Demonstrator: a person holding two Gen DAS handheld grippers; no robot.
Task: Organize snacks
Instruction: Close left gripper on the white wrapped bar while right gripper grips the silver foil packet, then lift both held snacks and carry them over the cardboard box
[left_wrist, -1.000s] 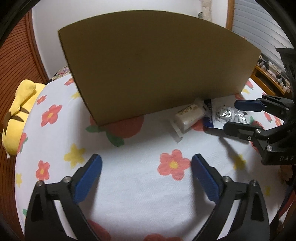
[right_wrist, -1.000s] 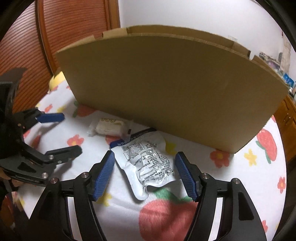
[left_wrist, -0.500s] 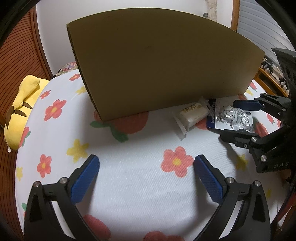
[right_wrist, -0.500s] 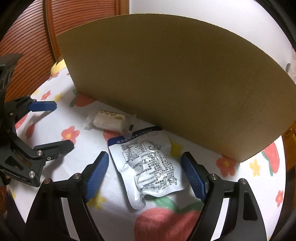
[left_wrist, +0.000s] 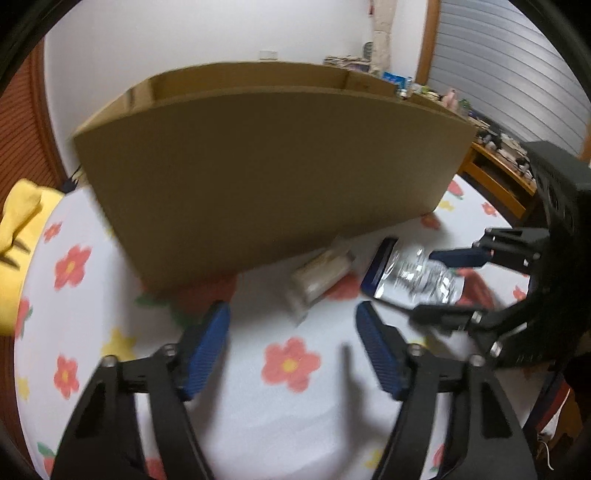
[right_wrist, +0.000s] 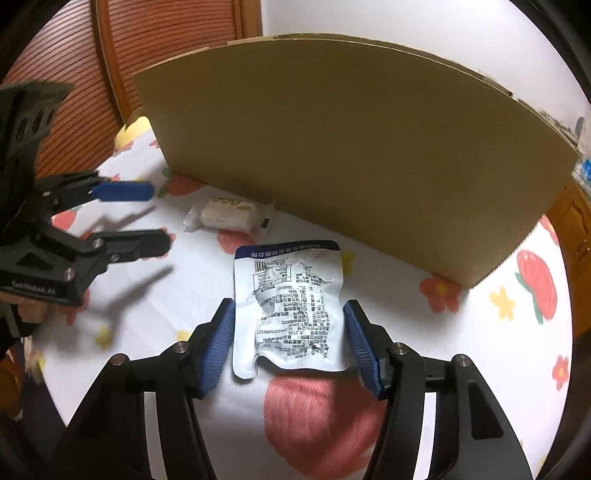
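Observation:
A silver foil snack pouch (right_wrist: 291, 310) with a dark blue top strip lies flat on the flowered cloth; it also shows in the left wrist view (left_wrist: 413, 280). My right gripper (right_wrist: 290, 343) is open, its fingers on either side of the pouch's near end. A small clear-wrapped pale snack bar (right_wrist: 227, 218) lies at the foot of a big cardboard box (right_wrist: 351, 155); the bar shows blurred in the left wrist view (left_wrist: 321, 275). My left gripper (left_wrist: 291, 350) is open and empty, just short of the bar. The box (left_wrist: 266, 166) is open on top.
A yellow plush toy (left_wrist: 18, 229) lies at the cloth's left edge. A wooden shelf with small items (left_wrist: 495, 147) stands behind on the right. Brown slatted doors (right_wrist: 166, 48) are behind the box. The flowered cloth (left_wrist: 277, 406) covers the surface.
My right gripper has moved forward and narrowed around the foil pouch. My left gripper has moved forward toward the wrapped bar and its fingers have come closer together.

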